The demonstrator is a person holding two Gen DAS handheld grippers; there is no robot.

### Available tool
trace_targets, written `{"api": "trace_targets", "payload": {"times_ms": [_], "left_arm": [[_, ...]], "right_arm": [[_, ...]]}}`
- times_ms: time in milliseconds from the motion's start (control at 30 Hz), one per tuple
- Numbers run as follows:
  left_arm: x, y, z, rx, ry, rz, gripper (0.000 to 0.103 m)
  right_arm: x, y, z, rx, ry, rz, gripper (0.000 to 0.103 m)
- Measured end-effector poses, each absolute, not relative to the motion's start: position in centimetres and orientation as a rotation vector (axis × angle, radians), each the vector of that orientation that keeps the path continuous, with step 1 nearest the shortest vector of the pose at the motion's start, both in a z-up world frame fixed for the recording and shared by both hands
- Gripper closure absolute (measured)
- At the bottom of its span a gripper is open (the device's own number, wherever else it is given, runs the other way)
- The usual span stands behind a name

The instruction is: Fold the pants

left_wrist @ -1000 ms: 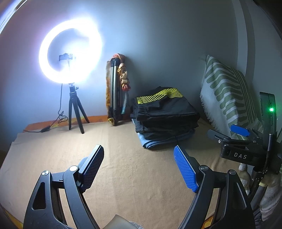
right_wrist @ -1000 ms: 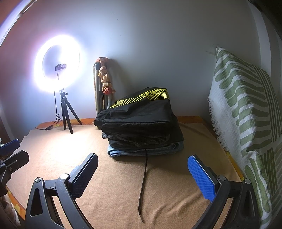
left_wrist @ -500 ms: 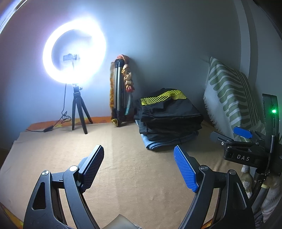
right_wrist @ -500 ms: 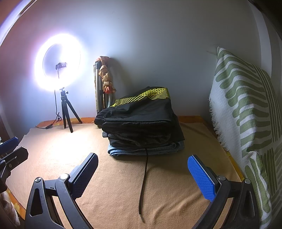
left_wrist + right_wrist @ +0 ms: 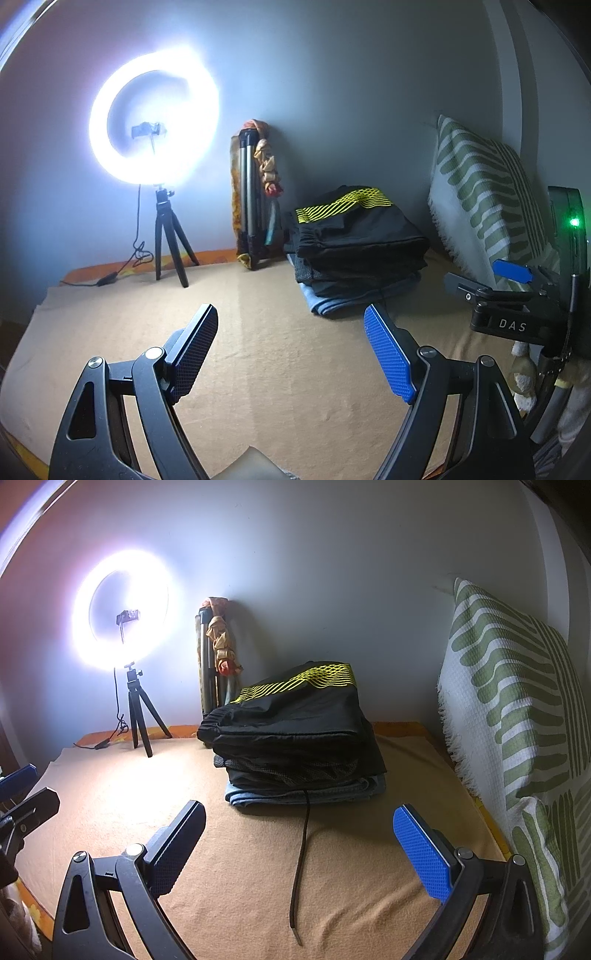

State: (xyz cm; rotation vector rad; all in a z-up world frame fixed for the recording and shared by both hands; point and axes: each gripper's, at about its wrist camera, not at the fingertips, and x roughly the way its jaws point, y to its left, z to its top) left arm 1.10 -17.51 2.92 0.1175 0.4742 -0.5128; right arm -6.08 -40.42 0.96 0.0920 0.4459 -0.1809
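A stack of folded clothes sits at the back of the tan blanket near the wall. On top lie black pants with a yellow pattern (image 5: 295,716), also in the left wrist view (image 5: 354,229); a blue garment (image 5: 303,794) is at the bottom. A black drawstring (image 5: 301,856) trails from the stack toward me. My left gripper (image 5: 291,347) is open and empty, above the blanket, short of the stack. My right gripper (image 5: 299,842) is open and empty, over the drawstring in front of the stack. It also shows in the left wrist view (image 5: 495,280).
A lit ring light on a small tripod (image 5: 155,122) stands at the back left with its cable (image 5: 107,277) on the bed. A folded tripod with cloth (image 5: 255,199) leans on the wall. A green-striped pillow (image 5: 517,709) stands at the right. The tan blanket (image 5: 110,786) covers the bed.
The left wrist view has swung left, so the stack and light sit further right in it. Both grippers stay open and empty. The right view has hardly changed.
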Motion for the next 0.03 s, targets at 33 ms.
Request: {"api": "trace_targets", "payload": {"times_ms": [33], "left_arm": [[1.12,-17.48,2.90,0.113,0.478,-0.514,0.021]], "right_arm": [[-6.10,-40.46,1.03,0.094,0.446,-0.179,0.000]]}}
